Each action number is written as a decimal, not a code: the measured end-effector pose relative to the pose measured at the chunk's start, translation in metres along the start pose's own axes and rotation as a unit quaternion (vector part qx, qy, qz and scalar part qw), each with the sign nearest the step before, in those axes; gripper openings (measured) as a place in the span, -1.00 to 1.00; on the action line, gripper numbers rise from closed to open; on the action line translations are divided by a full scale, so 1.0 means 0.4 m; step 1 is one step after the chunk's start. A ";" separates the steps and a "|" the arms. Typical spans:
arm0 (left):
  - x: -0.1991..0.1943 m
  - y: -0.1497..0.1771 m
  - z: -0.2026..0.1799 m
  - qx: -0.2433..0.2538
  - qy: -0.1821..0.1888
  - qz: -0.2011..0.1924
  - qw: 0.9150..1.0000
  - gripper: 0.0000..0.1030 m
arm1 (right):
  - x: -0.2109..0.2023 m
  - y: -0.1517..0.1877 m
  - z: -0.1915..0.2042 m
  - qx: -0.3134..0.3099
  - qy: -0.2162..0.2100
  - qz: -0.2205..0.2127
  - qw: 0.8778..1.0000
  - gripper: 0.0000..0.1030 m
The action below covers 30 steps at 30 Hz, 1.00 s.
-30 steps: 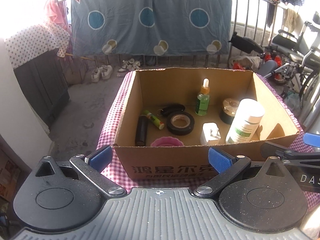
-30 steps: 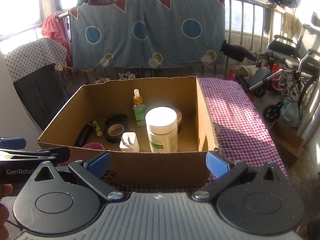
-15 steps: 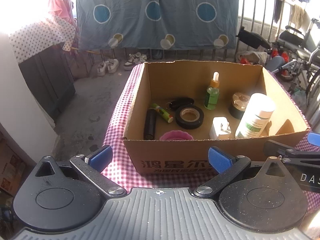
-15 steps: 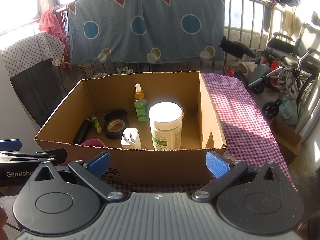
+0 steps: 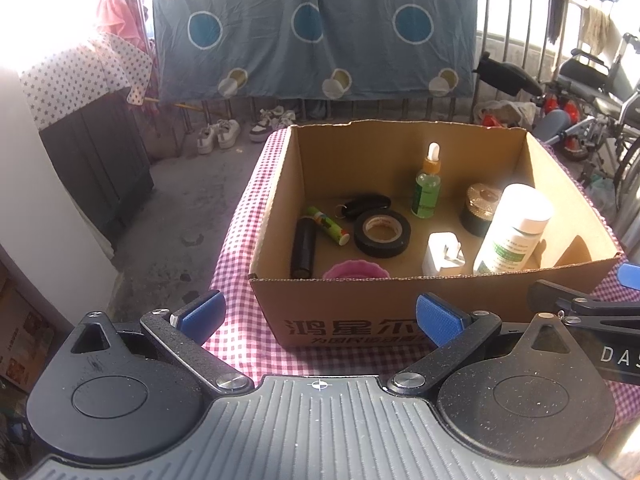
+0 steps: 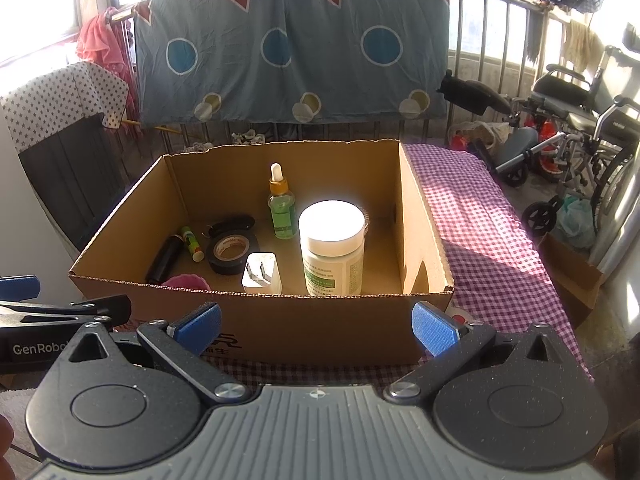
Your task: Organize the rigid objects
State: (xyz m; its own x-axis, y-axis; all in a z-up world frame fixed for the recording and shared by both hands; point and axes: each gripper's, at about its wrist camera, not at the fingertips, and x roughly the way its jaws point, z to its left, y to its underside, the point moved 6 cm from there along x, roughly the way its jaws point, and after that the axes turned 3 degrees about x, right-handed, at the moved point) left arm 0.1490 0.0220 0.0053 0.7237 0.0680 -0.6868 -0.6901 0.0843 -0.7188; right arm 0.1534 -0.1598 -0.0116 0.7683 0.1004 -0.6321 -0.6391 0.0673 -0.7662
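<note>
The cardboard box point(image 5: 400, 312) sits on the checked cloth over the tabletop point(image 6: 480, 216), and everything rigid is already inside it: a tall white bottle point(image 6: 332, 252) near the front, a white plug adapter point(image 6: 262, 274) just beside it, a roll of black tape point(image 6: 232, 254), a green dropper bottle point(image 6: 282, 208) standing further back, a dark jar with a gold lid point(image 5: 478, 210), a black tube point(image 5: 303, 246), a small green stick point(image 5: 328, 230), a black key fob point(image 5: 366, 204) and a pink cup point(image 5: 354, 270) tucked against the front wall.

Both grippers hang in front of the box, outside it. The left gripper point(image 5: 318, 314) has its blue pads spread wide with nothing between them; the right gripper point(image 6: 316, 326) is the same, wide and empty.

From where I stand, the tall white bottle looks the riskiest piece: it is top-heavy and stands close to the adapter, so a finger coming in over the front wall could clip its cap and tip it onto the dropper bottle behind. The dropper bottle is narrow and would topple as easily. The front wall itself is in the way; a low approach would shove the box along the cloth. The strong sun glare on the white cap may also hide its true edge.
</note>
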 end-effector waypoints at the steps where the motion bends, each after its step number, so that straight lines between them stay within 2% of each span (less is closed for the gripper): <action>1: -0.001 0.000 -0.001 0.001 0.000 -0.001 1.000 0.98 | -0.001 -0.001 -0.001 0.000 0.000 0.000 1.000 1.00; 30: -0.005 0.004 -0.008 -0.006 0.007 0.005 1.000 0.98 | -0.012 0.002 -0.001 0.001 0.001 0.000 1.000 1.00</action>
State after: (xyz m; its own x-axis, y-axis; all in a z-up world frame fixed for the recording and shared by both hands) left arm 0.1463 0.0188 0.0054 0.7166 0.0551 -0.6953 -0.6974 0.0717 -0.7131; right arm 0.1491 -0.1606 -0.0090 0.7687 0.0980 -0.6320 -0.6388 0.0692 -0.7662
